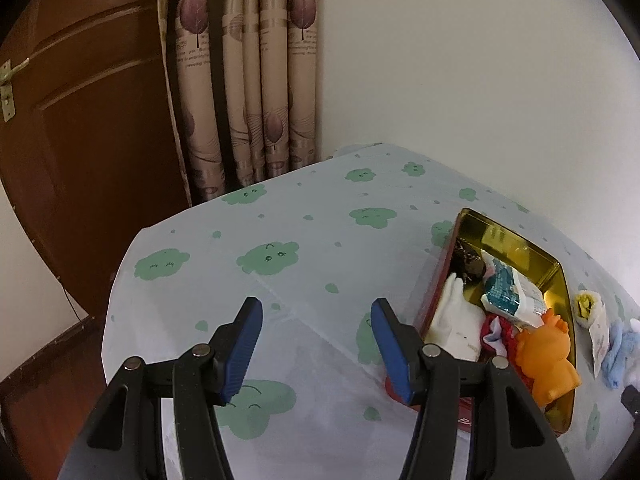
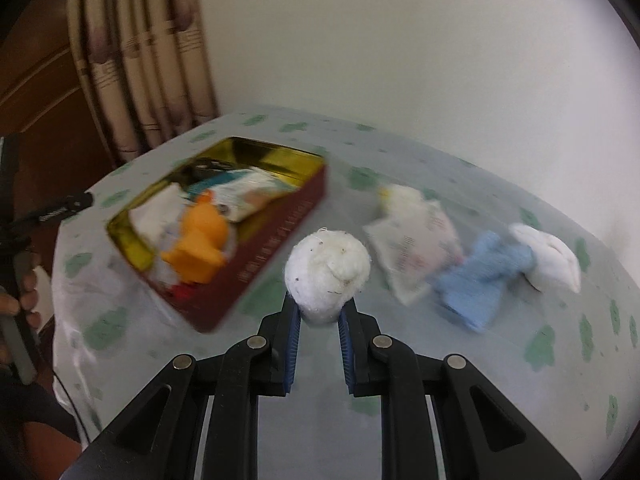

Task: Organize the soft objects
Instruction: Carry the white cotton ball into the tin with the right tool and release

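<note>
Cloud-print tablecloth (image 1: pixel 304 216) under a pale wall, curtain (image 1: pixel 244 80) and brown door (image 1: pixel 80 120) behind.

Clamped between the right gripper (image 2: pixel 319 312) pads: a white cotton ball (image 2: pixel 328 270), lifted clear of the cloth, just right of the red-sided gold tin (image 2: pixel 280 216). Already in the tin: orange toy (image 1: pixel 544 360), white sock (image 1: pixel 456 320), wipes pack (image 1: pixel 508 294). Loose on the cloth right of the ball: tagged white bundle (image 2: pixel 416 236), blue cloth (image 2: pixel 480 276), white roll (image 2: pixel 548 256). Left gripper (image 1: pixel 316 344) spread wide, gripping nothing, hovering left of the tin.
</note>
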A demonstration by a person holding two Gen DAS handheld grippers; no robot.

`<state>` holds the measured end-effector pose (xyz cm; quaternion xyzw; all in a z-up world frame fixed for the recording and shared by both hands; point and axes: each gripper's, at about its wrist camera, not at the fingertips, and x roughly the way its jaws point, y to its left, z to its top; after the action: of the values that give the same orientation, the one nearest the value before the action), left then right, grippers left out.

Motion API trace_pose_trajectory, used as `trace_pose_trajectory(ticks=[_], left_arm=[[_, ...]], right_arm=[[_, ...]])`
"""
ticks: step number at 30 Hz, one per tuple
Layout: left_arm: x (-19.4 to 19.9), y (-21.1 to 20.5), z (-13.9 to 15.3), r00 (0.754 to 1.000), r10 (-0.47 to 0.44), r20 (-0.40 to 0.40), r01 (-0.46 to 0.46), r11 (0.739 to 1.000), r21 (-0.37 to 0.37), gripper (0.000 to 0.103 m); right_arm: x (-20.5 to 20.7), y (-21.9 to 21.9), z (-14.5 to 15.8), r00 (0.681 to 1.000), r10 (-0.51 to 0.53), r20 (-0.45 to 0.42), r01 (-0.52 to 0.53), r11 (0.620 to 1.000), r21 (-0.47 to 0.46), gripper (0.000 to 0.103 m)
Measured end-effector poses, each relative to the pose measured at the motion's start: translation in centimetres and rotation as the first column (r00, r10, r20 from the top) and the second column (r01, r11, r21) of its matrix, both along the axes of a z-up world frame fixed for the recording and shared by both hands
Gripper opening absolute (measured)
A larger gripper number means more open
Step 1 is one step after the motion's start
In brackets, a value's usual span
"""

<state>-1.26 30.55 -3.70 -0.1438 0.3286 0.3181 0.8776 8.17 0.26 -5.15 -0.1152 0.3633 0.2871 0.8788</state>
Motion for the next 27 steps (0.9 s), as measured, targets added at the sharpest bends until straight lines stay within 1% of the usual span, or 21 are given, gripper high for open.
trace_pose_trajectory(ticks=[5, 12, 15, 19, 21, 23, 27], left_arm=[[-0.3, 0.7, -0.1, 0.999, 0.037, -0.002, -0.037, 0.999, -0.013, 0.058], [-0.9, 2.1, -0.3, 0.992, 0.124, -0.017, -0.124, 0.992, -0.01, 0.058], [-1.2, 2.4, -0.3, 0.988, 0.153, -0.018, -0.153, 0.988, -0.004, 0.058], [-1.7, 3.5, -0.5, 0.979, 0.204, -0.028, -0.205, 0.978, -0.029, 0.058], [-2.1, 4.0, -0.6, 0.973, 0.23, -0.025, -0.231, 0.972, -0.043, 0.058], [-2.5, 4.4, -0.6, 0.964, 0.264, -0.022, -0.265, 0.963, -0.041, 0.058], [-2.8, 4.9, -0.8, 0.957, 0.288, -0.025, -0.289, 0.956, -0.058, 0.058]], right_arm=[[-1.0, 3.9, 0.7, 0.997, 0.081, 0.021, -0.08, 0.997, -0.011, 0.017], [-1.8, 8.9, 1.5, 0.984, 0.175, 0.037, -0.174, 0.985, -0.019, 0.017], [-1.9, 11.3, 1.4, 0.978, 0.207, 0.03, -0.206, 0.978, -0.02, 0.017], [-2.1, 14.2, 0.9, 0.97, 0.24, 0.023, -0.24, 0.97, -0.03, 0.017], [-2.1, 15.4, 0.5, 0.967, 0.255, 0.016, -0.254, 0.966, -0.038, 0.017], [-2.0, 16.2, 0.2, 0.965, 0.262, 0.016, -0.261, 0.964, -0.048, 0.017], [-1.8, 17.5, -0.5, 0.963, 0.271, 0.004, -0.27, 0.961, -0.062, 0.017]])
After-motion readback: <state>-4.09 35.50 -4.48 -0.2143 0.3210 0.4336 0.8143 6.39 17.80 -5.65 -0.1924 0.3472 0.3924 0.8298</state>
